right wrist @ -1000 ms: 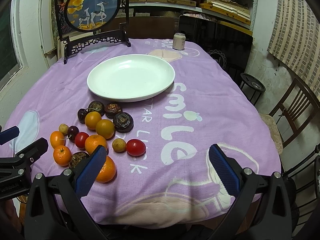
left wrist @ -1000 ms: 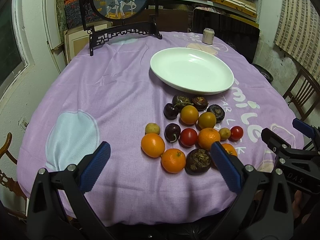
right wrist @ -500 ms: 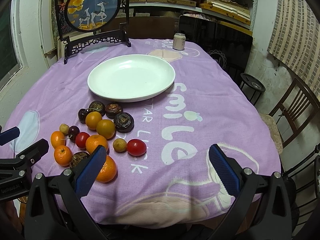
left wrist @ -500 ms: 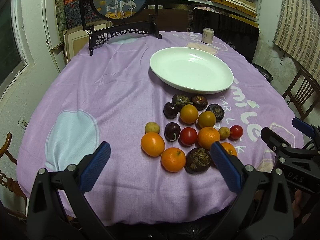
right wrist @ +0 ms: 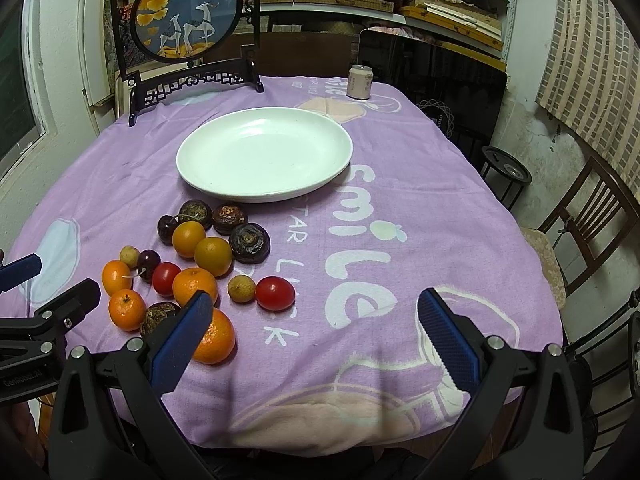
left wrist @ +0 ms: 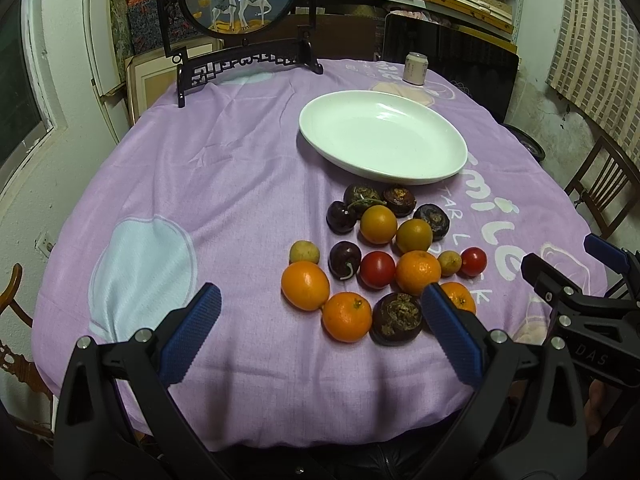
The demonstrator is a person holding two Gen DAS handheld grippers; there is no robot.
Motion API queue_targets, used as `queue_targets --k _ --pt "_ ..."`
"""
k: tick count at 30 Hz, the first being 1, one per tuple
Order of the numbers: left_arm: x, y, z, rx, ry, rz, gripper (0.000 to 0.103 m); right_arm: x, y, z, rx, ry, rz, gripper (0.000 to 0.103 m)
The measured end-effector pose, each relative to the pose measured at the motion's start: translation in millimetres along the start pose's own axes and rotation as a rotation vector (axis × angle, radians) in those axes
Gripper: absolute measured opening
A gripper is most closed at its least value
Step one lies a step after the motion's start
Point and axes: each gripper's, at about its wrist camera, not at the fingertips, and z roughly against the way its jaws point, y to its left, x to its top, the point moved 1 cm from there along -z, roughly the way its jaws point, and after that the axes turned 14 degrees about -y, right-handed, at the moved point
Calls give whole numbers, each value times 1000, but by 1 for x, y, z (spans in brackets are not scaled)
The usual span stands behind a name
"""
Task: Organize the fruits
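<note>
A cluster of small fruits lies on the purple tablecloth: oranges, red tomatoes, dark cherries, brown wrinkled fruits and small yellow-green fruits. An empty white plate sits just beyond them. My left gripper is open and empty, at the table's near edge in front of the fruits. My right gripper is open and empty, to the right of the fruits.
A framed round deer picture on a black stand stands at the table's far edge. A drink can stands at the far right. Wooden chairs and a small black stool stand to the right of the table.
Both grippers have crept slightly forward toward the table; nothing on the table has moved.
</note>
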Motion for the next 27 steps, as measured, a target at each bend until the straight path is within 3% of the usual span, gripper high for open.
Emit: queue_targets --k 27 --pt "-5 0 -5 -17 21 -4 101 -6 9 -2 18 -3 18 102"
